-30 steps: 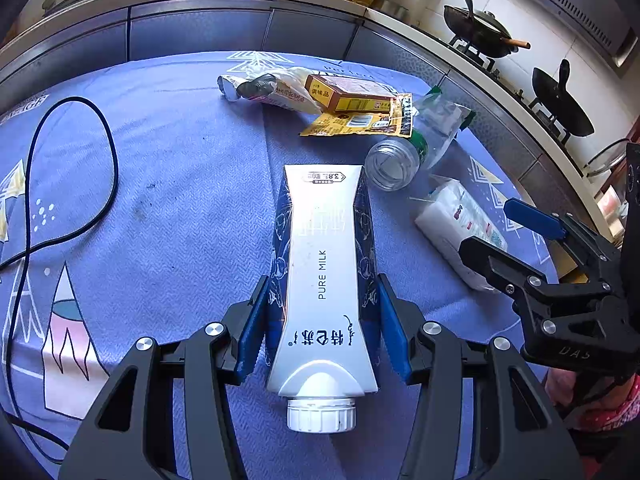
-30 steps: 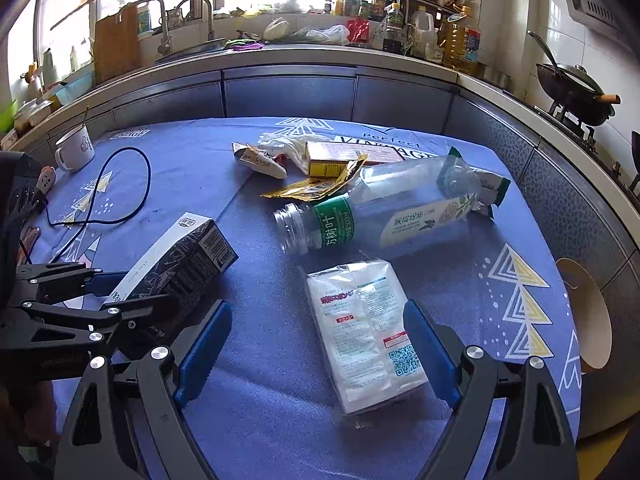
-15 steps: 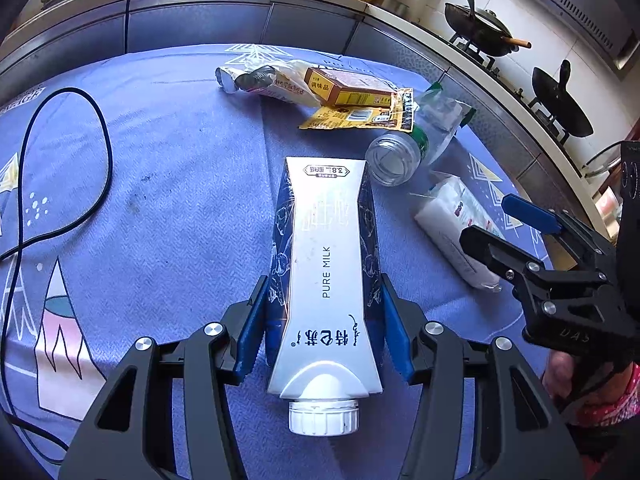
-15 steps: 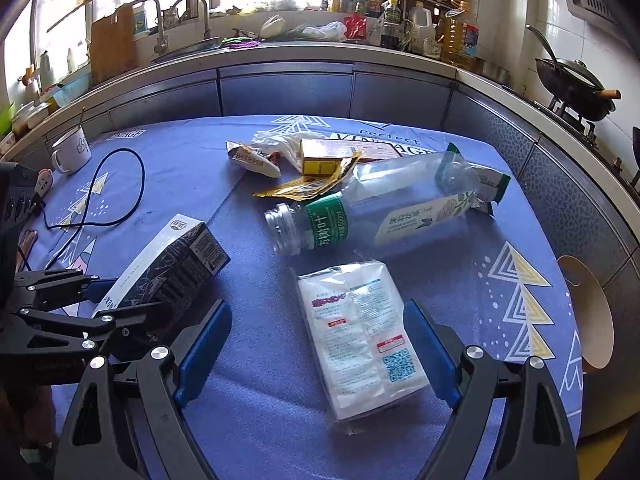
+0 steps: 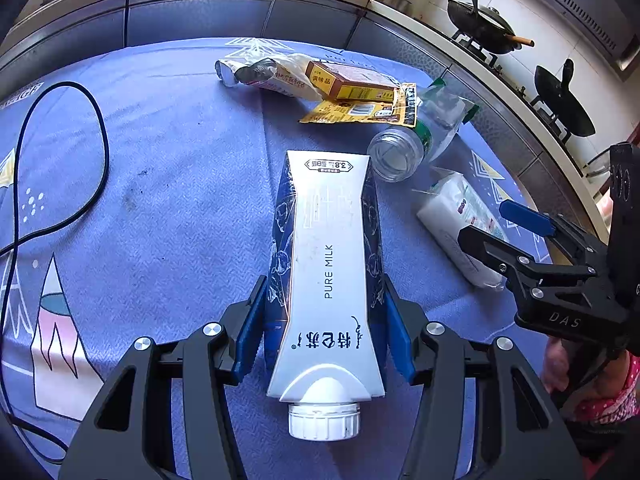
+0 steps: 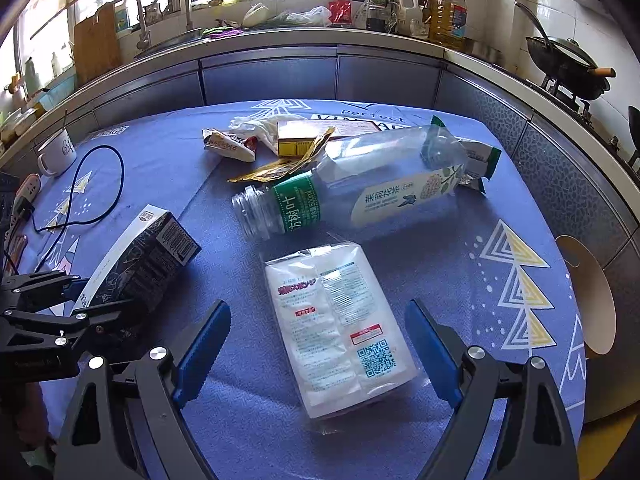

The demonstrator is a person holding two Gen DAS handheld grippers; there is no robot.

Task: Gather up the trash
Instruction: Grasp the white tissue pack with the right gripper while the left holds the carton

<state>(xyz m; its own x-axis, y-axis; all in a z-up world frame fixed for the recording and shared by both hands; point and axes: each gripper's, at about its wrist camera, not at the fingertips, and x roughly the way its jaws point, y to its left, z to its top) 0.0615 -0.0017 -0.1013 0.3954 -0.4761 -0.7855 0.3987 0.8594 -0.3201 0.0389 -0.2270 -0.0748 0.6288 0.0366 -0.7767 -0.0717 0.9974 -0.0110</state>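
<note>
Now left tool (image 5: 324,336) grips milk carton (image 5: 330,264) — right tool (image 6: 318,354) gapes.

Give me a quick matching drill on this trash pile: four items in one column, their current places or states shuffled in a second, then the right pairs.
Items
1. milk carton
2. clear plastic bottle
3. white sealed pack
4. yellow box

States
A. lying uncapped on its side, mouth toward the camera
B. flat on the cloth between the open right tongs
C. clamped between the left tongs
D. at the far end of the pile, by the crumpled wrappers

Pairs: 1-C, 2-A, 3-B, 4-D
</note>
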